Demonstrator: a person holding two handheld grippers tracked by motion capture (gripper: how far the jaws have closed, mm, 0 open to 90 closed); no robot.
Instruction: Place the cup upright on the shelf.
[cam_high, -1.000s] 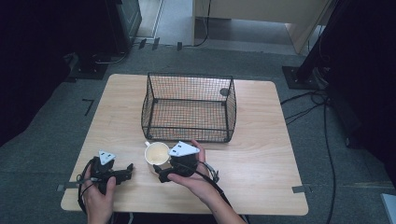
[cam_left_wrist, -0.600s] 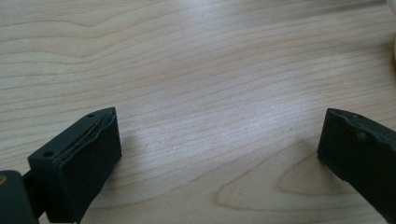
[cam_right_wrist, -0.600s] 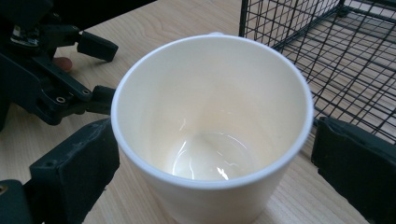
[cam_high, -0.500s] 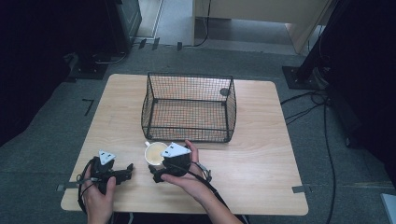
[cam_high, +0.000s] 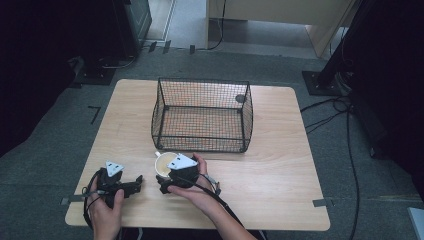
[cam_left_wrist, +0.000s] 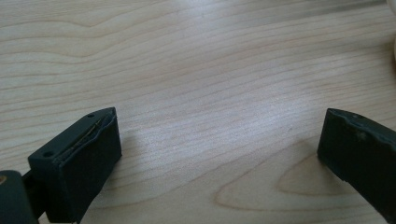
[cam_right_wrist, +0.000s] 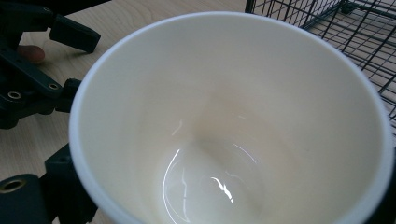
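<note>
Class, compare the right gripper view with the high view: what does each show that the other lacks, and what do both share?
Right gripper view alone: the cup's glossy, empty inside, down to its bottom. High view alone: the whole wooden table, the grey floor, the full wire basket, and the right gripper at the cup. Both share: the cream cup, part of the basket, the left gripper and the tabletop.

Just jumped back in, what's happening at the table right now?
A person is working at a wooden table with a gripper in each hand. The right gripper is at a white cup just in front of the wire basket; the cup sits between its jaws and looks empty, though whether they are clamped on it is unclear. The left gripper rests near the front left of the table, jaws open over bare wood, holding nothing. The basket looks empty.
</note>
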